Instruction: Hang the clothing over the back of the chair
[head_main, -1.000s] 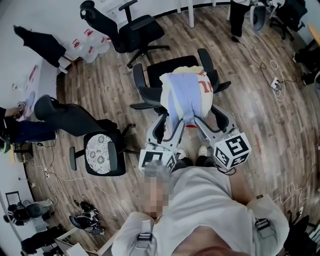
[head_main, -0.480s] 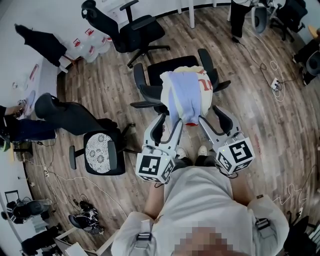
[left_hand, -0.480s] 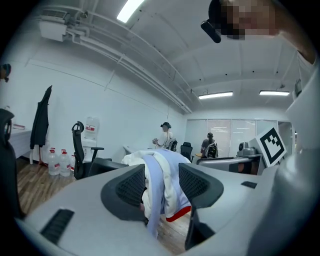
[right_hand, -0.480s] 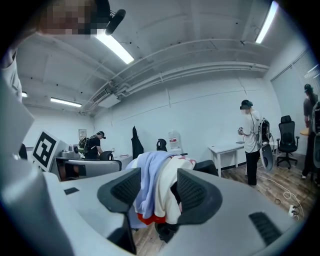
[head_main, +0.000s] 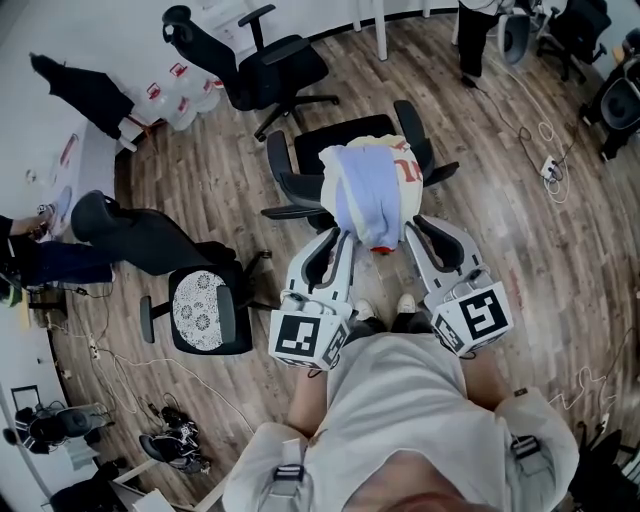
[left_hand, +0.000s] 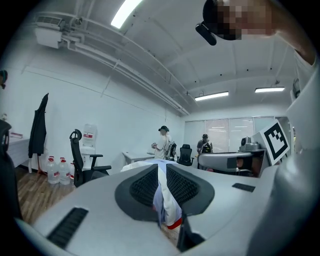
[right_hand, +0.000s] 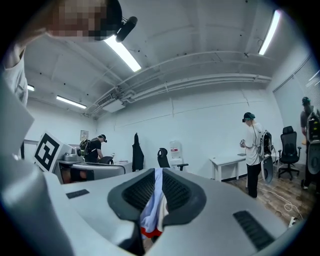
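As both have just closed, left claw (head_main: 341, 236) and right claw (head_main: 411, 222) pinch the clothing (head_main: 372, 188) by its near hem, mid-frame on the chair (head_main: 335, 135). Grasp step looks done; next: lift it, drape over the back.

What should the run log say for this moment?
left tool: shut on clothing, jaws just closed | right tool: shut on clothing, jaws just closed | clothing: bunched on chair

The clothing (head_main: 372, 190) hides the near part of the chair (head_main: 340, 135).
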